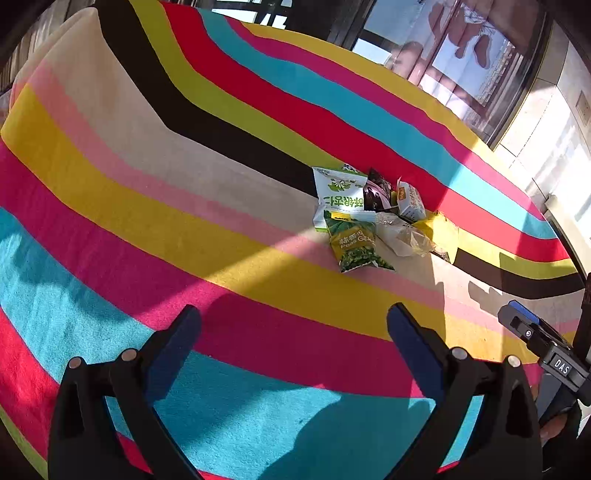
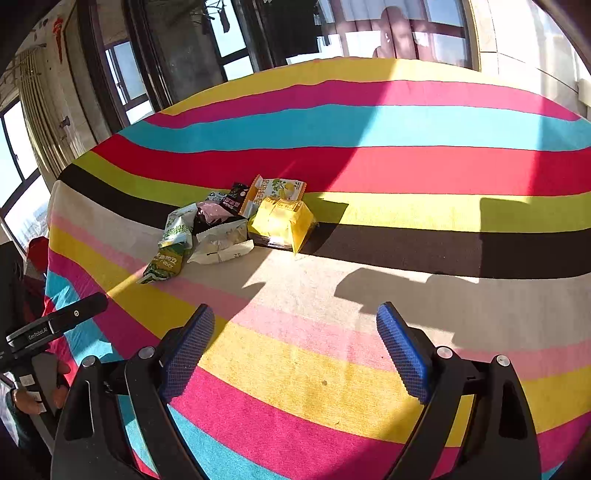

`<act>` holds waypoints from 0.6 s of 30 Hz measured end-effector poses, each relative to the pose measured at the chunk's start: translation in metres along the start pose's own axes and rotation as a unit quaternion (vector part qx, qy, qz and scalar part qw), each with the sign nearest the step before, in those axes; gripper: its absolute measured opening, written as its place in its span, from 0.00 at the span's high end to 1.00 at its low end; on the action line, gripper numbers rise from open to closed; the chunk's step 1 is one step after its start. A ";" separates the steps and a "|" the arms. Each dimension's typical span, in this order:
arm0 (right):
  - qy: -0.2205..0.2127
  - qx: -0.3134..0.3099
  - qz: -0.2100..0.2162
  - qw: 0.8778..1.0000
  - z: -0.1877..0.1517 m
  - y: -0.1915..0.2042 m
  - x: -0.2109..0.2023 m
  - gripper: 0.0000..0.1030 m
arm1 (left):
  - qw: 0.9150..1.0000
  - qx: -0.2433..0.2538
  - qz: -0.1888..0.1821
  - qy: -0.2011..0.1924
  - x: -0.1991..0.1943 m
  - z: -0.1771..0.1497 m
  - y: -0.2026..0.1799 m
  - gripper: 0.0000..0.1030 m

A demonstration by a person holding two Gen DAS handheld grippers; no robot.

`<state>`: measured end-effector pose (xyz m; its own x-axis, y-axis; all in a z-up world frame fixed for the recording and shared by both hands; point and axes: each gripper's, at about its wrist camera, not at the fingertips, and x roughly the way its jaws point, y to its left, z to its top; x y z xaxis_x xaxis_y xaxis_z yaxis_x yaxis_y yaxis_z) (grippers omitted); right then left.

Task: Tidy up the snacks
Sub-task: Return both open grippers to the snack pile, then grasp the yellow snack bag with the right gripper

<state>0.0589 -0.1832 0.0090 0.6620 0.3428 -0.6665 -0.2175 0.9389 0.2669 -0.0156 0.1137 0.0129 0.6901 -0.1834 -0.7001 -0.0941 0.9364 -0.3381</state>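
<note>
A sunlit room in a home, likely a high flat: tall dark-framed windows [image 2: 122, 81] show open sky and distant buildings, pale curtains [image 2: 417, 33] hang at the far side, and a bright multicoloured striped cloth [image 2: 369, 170] covers the bench.

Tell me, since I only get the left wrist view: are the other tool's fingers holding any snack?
Observer: No. The right gripper has its fingers wide apart, nothing between them, above the striped cloth.
Operator: And the yellow thing half hidden behind the clear packet?
Observer: A bulky yellow packet at the right end of the pile, lying partly on the black stripe.
</note>
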 end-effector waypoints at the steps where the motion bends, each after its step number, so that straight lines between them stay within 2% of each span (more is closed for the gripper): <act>1: -0.006 -0.003 -0.003 1.000 0.008 0.003 0.008 0.16 | 1.000 -0.014 0.001 -0.008 -0.002 0.000 0.004 0.02; 3: -0.014 -0.039 -0.016 0.999 0.023 0.018 0.025 0.16 | 1.000 -0.026 -0.001 -0.009 -0.002 0.000 0.008 0.02; 5: -0.015 -0.080 -0.048 0.996 0.039 0.030 0.045 0.16 | 1.000 -0.020 0.001 -0.004 0.001 0.001 0.005 0.02; 7: 0.005 -0.113 -0.063 0.992 0.049 0.037 0.064 0.16 | 1.000 -0.009 0.001 -0.001 0.001 0.000 0.001 0.02; 10: 0.042 -0.186 -0.085 0.978 0.052 0.047 0.088 0.20 | 1.000 0.000 -0.006 0.003 0.002 0.000 -0.001 0.02; 14: 0.056 -0.220 -0.074 0.971 0.050 0.054 0.101 0.25 | 1.000 -0.004 -0.010 0.001 0.002 0.000 0.001 0.02; 16: 0.064 -0.224 -0.062 0.971 0.048 0.056 0.103 0.36 | 1.000 -0.003 -0.009 0.001 0.002 -0.001 0.000 0.02; 18: 0.068 -0.223 -0.061 0.970 0.042 0.058 0.101 0.42 | 1.000 -0.002 -0.007 0.001 0.002 -0.001 0.000 0.02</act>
<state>0.1434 -0.0950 -0.0132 0.6085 0.2011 -0.7676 -0.4527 0.8825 -0.1277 -0.0152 0.1127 0.0112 0.6897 -0.1978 -0.6966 -0.0872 0.9323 -0.3511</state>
